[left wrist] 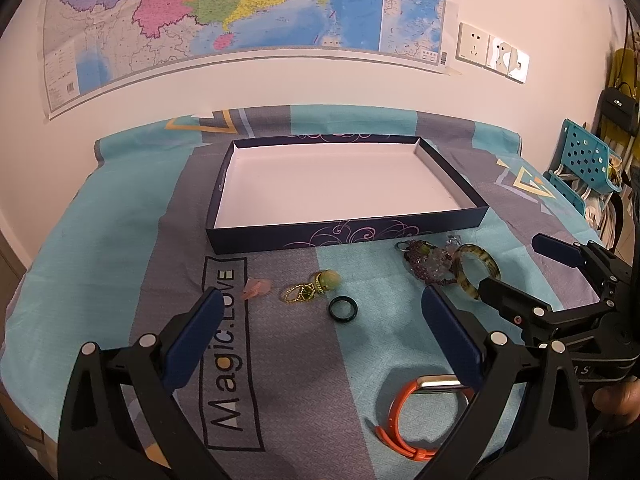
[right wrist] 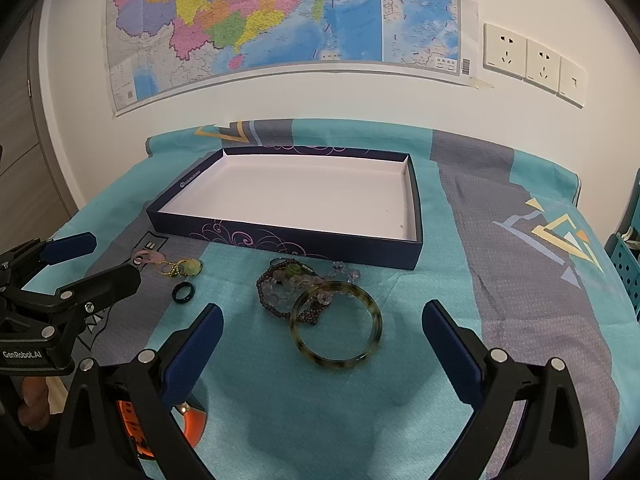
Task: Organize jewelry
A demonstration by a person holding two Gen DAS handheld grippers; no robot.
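Note:
A shallow dark-blue box [left wrist: 344, 236] [right wrist: 280, 240] with a white inside lies on the patterned cloth. In front of it are a tortoiseshell bangle [left wrist: 486, 258] [right wrist: 376, 320], bead bracelets [left wrist: 428, 264] [right wrist: 276, 288], a dark ring [left wrist: 330, 307] [right wrist: 176, 293], gold rings with a green bead [left wrist: 320, 284] [right wrist: 188, 267], a pink piece [left wrist: 256, 288] [right wrist: 146, 258] and an orange watch [left wrist: 394, 412] [right wrist: 196, 424]. My left gripper [left wrist: 322, 296] [right wrist: 116, 257] is open above the dark ring. My right gripper [right wrist: 322, 310] [left wrist: 520, 264] is open around the bangle, above it. Neither holds anything.
The table stands against a white wall with a large map [left wrist: 240, 8] and sockets [right wrist: 532, 60]. A blue perforated basket [left wrist: 588, 156] stands off the table's right side. The cloth drops off at the left and near edges. A hand [left wrist: 616, 404] grips the right tool.

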